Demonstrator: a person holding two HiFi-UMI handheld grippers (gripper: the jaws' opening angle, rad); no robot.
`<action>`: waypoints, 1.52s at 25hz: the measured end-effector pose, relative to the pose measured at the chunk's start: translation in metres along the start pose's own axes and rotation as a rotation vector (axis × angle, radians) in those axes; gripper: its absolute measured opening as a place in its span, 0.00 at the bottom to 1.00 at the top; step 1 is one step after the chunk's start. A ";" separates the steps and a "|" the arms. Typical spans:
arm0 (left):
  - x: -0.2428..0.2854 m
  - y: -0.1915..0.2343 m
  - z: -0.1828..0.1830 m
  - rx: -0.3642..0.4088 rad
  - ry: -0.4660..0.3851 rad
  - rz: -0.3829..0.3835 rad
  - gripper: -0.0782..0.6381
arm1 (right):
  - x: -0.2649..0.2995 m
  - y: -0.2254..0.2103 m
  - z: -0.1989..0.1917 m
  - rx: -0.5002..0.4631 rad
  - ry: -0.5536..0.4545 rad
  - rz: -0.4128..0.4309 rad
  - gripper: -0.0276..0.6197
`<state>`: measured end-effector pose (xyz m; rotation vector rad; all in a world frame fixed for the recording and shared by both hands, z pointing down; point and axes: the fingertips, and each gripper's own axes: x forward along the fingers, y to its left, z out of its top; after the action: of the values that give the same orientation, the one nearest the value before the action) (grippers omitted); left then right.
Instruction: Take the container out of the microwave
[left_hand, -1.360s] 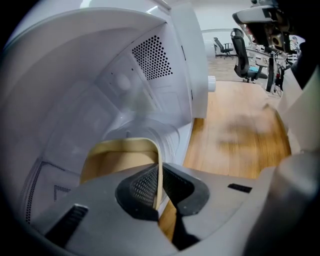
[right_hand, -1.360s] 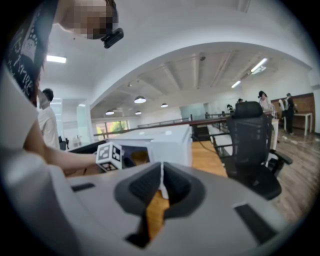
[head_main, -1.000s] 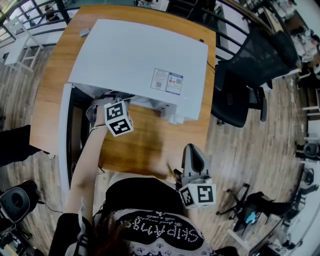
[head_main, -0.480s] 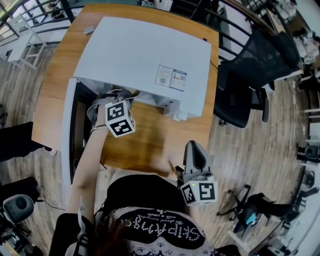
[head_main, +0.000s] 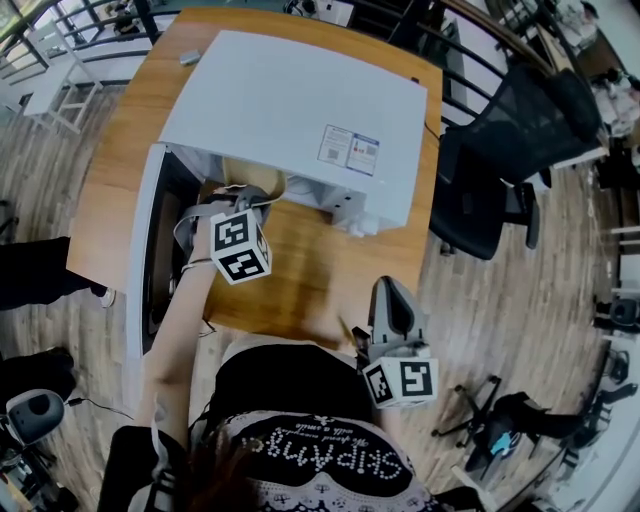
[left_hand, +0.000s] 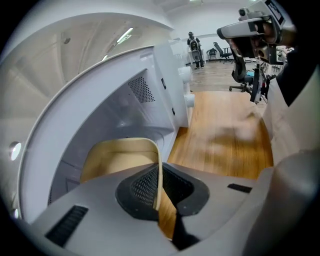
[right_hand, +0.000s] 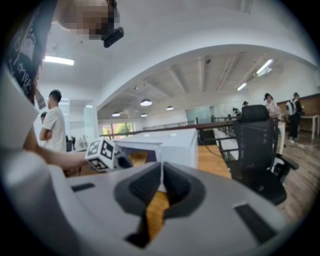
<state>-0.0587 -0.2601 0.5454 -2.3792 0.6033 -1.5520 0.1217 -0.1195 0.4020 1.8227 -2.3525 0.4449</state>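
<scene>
A white microwave (head_main: 290, 110) stands on the wooden table (head_main: 300, 280), its door (head_main: 140, 260) swung open to the left. A shallow tan container (left_hand: 120, 157) sits at the oven's mouth, still partly inside. My left gripper (left_hand: 159, 190) is shut on the container's thin rim; in the head view it (head_main: 250, 198) reaches into the opening under its marker cube. The container (head_main: 238, 172) shows as a tan patch there. My right gripper (head_main: 390, 292) hangs over the table's front edge, shut with nothing between its pads (right_hand: 161, 182). From there the container (right_hand: 137, 157) shows in the cavity.
A black office chair (head_main: 500, 150) stands right of the table. A small grey item (head_main: 190, 58) lies on the table's far left corner. The open door juts out past the table's left side. People stand in the background (right_hand: 52, 125).
My left gripper has drawn back toward me and lifted a little, bringing the container further out of the cavity. The right gripper has stayed put.
</scene>
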 end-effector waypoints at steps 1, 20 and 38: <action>-0.003 -0.002 0.001 0.001 -0.003 0.000 0.17 | -0.001 0.001 0.000 -0.002 -0.001 0.003 0.10; -0.047 -0.052 -0.006 -0.002 -0.008 -0.064 0.17 | -0.007 0.009 0.003 -0.025 -0.014 0.036 0.10; -0.120 -0.103 0.005 0.018 -0.070 -0.150 0.17 | -0.006 0.009 0.006 -0.035 -0.013 0.022 0.10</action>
<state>-0.0746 -0.1131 0.4880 -2.5040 0.4027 -1.5164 0.1154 -0.1134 0.3936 1.7920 -2.3751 0.3933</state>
